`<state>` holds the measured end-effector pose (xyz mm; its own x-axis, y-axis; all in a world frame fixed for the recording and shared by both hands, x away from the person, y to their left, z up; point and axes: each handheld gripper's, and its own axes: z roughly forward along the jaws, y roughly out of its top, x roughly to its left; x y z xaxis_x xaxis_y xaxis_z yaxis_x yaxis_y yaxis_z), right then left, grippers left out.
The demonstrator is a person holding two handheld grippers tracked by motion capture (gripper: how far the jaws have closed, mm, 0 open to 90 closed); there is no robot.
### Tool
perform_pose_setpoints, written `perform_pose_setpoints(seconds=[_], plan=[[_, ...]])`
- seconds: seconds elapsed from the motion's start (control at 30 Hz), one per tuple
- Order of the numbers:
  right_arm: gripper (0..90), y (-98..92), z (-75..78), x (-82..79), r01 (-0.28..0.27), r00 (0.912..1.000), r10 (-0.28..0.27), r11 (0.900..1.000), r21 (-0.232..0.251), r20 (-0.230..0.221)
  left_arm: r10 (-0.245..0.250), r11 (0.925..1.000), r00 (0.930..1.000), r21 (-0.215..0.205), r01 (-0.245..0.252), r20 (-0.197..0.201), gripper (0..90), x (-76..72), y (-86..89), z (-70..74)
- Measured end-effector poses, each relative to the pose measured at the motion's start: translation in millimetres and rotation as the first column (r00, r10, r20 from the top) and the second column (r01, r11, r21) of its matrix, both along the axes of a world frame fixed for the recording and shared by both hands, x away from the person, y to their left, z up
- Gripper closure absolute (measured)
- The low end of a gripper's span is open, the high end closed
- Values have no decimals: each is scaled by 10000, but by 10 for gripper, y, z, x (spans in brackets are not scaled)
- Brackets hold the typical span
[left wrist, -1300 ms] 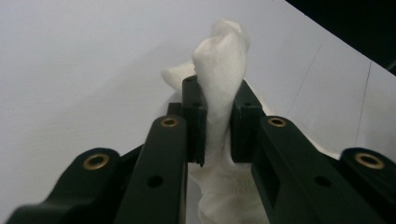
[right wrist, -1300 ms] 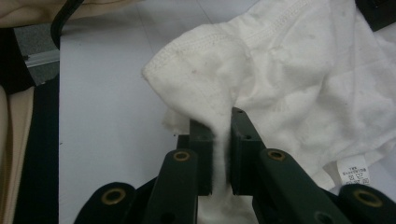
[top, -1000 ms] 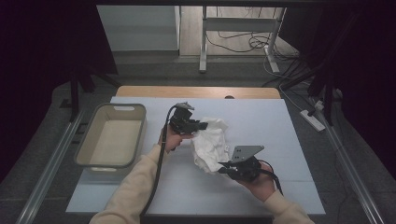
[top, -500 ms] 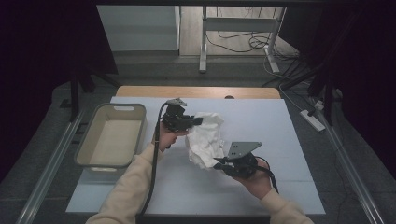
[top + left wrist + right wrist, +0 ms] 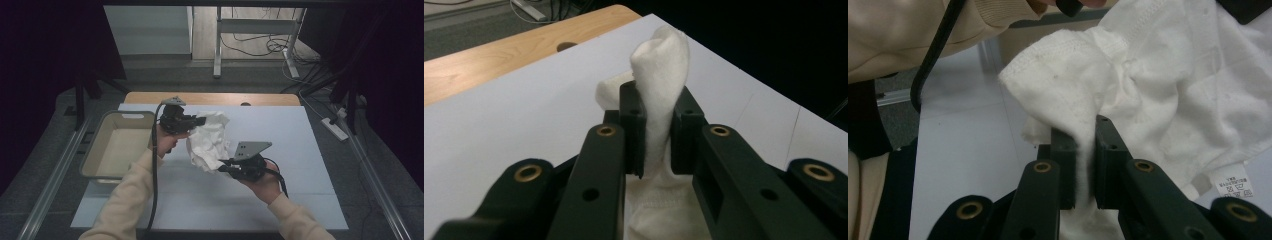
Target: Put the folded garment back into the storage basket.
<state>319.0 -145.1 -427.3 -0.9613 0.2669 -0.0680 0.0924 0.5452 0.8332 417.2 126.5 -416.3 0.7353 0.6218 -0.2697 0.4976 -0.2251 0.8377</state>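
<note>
A crumpled white garment [image 5: 209, 141] hangs above the white table top [image 5: 300, 150], held between both grippers. My left gripper [image 5: 200, 120] grips its upper left part; in the left gripper view a fold of the white cloth [image 5: 659, 75] stands pinched between the black jaws of that gripper [image 5: 657, 132]. My right gripper [image 5: 223, 167] holds the lower edge; in the right gripper view its gripper [image 5: 1086, 160] has a hemmed edge of the garment [image 5: 1148, 85] clamped, with a small label [image 5: 1232, 185] hanging at the right.
A beige plastic bin [image 5: 120, 145] stands at the table's left edge. A wooden strip [image 5: 210, 98] runs along the table's far side. Cables and a power strip [image 5: 335, 127] lie on the floor at the right. A cream sleeve [image 5: 923, 30] crosses the right gripper view.
Both grippers have risen with the garment, lifting it off the table. The left one has moved slightly left and away from me.
</note>
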Motion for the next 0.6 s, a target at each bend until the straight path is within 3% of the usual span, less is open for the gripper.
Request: perform_pose_setpoints(seconds=[0.23, 0.6], plan=[[818, 119, 50, 47, -61, 10000, 60, 9997, 240, 46, 106, 9995, 9998, -290, -101, 177, 785, -23, 205, 116], [817, 363, 122, 115, -234, 9997, 233, 9978, 617, 29, 401, 9992, 9984, -90, -398, 401, 785, -86, 433, 244]])
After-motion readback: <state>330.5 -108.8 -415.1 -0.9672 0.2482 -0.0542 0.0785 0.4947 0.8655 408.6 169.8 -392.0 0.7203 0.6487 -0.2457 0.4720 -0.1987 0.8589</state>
